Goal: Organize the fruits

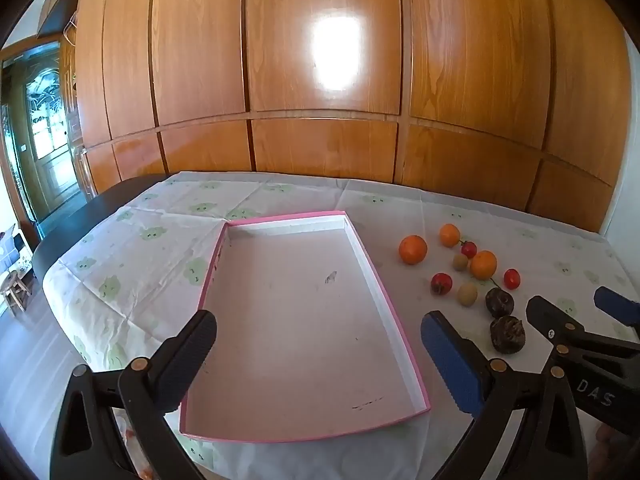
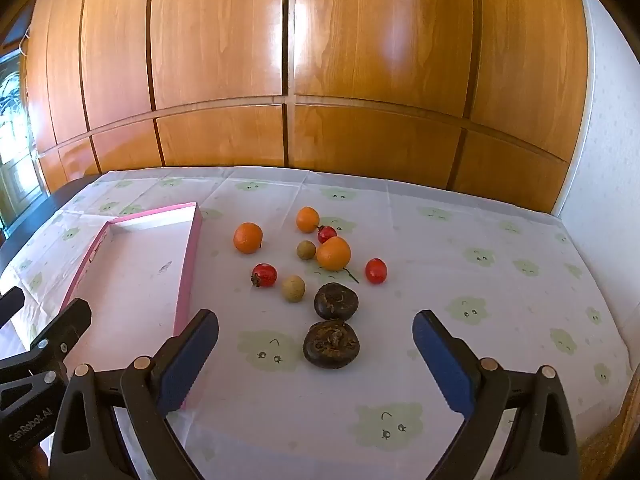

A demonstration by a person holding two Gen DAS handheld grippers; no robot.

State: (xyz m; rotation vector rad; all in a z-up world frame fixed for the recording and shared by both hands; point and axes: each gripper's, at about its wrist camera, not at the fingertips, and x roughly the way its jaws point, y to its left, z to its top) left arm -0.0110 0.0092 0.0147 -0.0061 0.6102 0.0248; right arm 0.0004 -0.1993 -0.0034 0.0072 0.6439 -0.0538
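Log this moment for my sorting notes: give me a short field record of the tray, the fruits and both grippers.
tray: pink-rimmed tray, nothing in it
fruit location: all on the tablecloth, to the right of the tray
oranges: three, e.g.
red fruits: three, e.g.
tan fruits: two, e.g.
dark fruits: two, e.g.
left gripper: open, above the tray
right gripper: open, nearest dark fruit between the fingers, untouched

Glossy orange-brown wooden wall panels [image 2: 224,44], thin creased printed cloth [image 2: 460,248] over the surface, matt pink-edged shallow cardboard tray [image 1: 400,312], rough wrinkled dark brown fruits [image 2: 331,344]
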